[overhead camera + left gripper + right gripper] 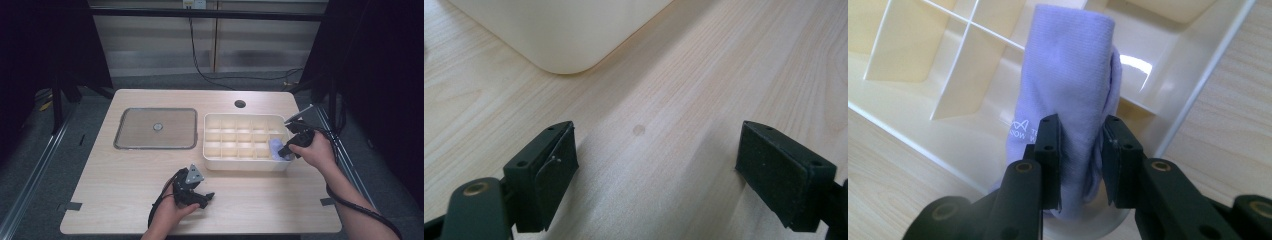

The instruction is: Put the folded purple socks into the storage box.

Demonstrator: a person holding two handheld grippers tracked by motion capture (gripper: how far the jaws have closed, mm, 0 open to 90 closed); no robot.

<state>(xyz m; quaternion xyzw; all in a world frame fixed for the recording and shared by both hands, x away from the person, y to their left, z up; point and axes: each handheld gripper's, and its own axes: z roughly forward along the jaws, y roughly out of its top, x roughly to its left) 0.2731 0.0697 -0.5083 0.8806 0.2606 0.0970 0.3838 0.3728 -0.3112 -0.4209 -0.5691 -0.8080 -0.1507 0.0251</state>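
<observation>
A person stood at a light wooden counter (125,175), holding a black two-jaw claw in each hand. The right claw (1080,145) was pinching a folded lavender cloth (1068,80), its jaws pressed against either side of the fabric near the lower end, where small white printed lettering showed. The cloth stood roughly upright in the near right corner compartment of a cream plastic divided organizer tray (913,60), and thin partition walls ran off to the left of it. From the high view, the right claw (289,151) reached into that same corner of the organizer tray (245,165), which sat on the right half of the counter, and the cloth (275,148) appeared as a pale bluish patch against the tray's right wall. The left claw (206,198) rested low over bare wood near the front edge of the counter, just below the tray's near left corner. In the left gripper view, that claw (656,165) had its jaws spread wide with nothing between them, above the wood grain, with a rounded corner of the tray (564,40) ahead. A flat square metal-framed panel (156,128) with a small round centre lay to the left of the tray, well apart from both hands.
</observation>
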